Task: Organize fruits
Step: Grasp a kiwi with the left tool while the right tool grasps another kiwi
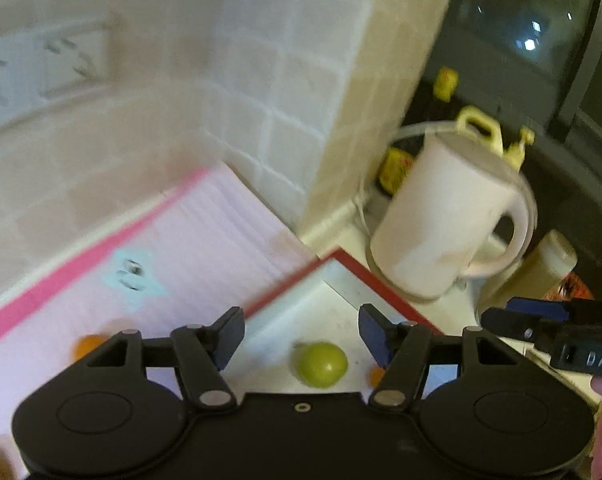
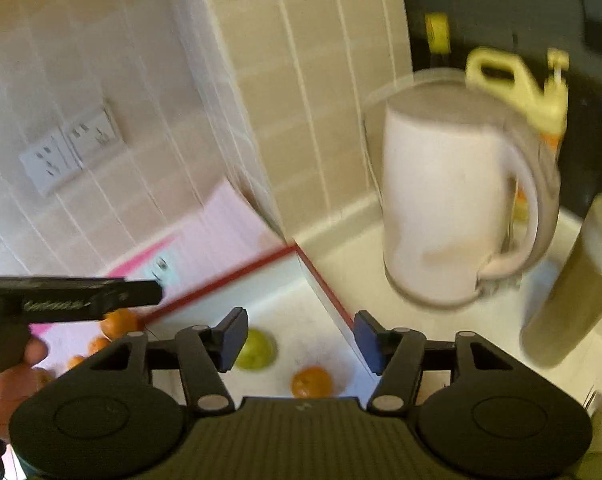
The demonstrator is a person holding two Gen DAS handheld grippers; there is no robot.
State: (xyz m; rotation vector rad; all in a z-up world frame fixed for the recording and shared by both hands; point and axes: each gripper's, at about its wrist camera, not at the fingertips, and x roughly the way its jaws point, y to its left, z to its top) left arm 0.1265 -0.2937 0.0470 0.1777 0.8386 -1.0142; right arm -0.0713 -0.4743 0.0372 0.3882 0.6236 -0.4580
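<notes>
Tiled counter, right gripper lettered "DAS"

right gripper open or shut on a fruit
Open. The right gripper has its jaws apart with nothing between the pads; the green fruit and orange lie on the board below.

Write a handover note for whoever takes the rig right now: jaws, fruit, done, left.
Left gripper: jaws open, nothing between them.
Right gripper: jaws open, nothing between them.
Fruit: green fruit and one orange lie on the white red-edged board; several oranges lie on the pink mat beside it.
Done: cannot tell from these views.
Left: sort the loose fruit; nothing is held.
Mind the white kettle beside the board.
</notes>
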